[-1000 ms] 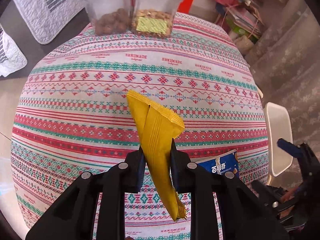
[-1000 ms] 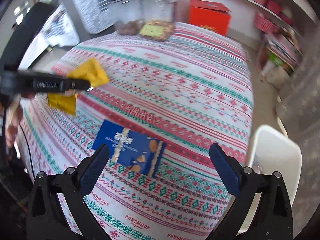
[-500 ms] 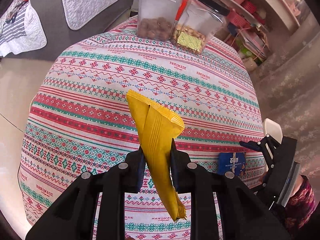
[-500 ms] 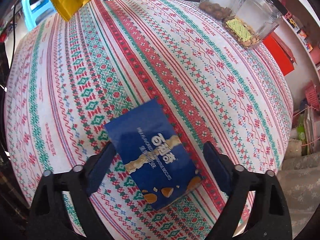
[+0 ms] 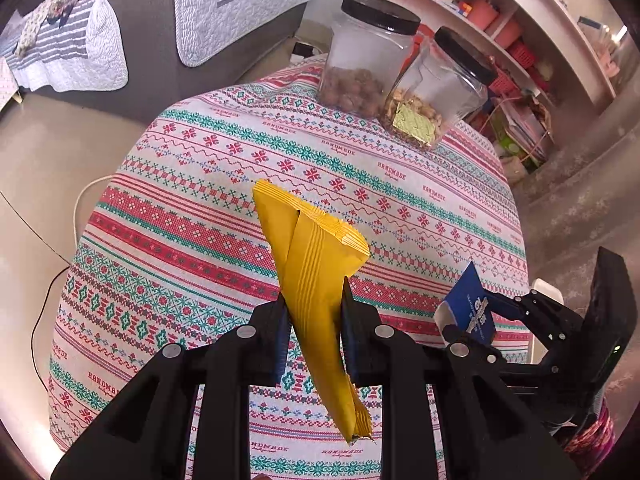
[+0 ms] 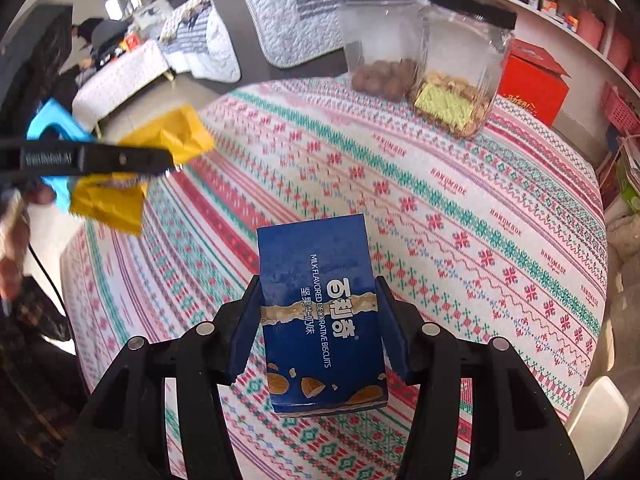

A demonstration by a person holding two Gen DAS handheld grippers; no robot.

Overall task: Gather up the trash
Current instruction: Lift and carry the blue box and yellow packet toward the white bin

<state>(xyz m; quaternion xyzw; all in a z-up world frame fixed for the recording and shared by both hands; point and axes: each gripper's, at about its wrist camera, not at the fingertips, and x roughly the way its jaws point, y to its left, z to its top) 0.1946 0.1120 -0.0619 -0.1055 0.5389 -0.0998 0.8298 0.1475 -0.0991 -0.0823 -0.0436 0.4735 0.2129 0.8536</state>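
Right gripper [image 6: 316, 316] closing on biscuit box [image 6: 320, 312] — nut-filled jars [image 6: 384, 40] beyond

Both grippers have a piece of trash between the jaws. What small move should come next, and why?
Probably lift the blue biscuit box clear of the tablecloth. The right gripper is closing its jaws on the box, and the left gripper holds the yellow wrapper up. No bin is in view.

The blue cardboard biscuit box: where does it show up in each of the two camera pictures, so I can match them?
Left wrist view: the blue cardboard biscuit box is at the right edge, low, seen edge-on in the other tool.
Right wrist view: the box is at centre bottom, between that tool's two fingers, lifted off the tablecloth.
Shared landmark: the clear plastic jar with the green label, at the table's far side.
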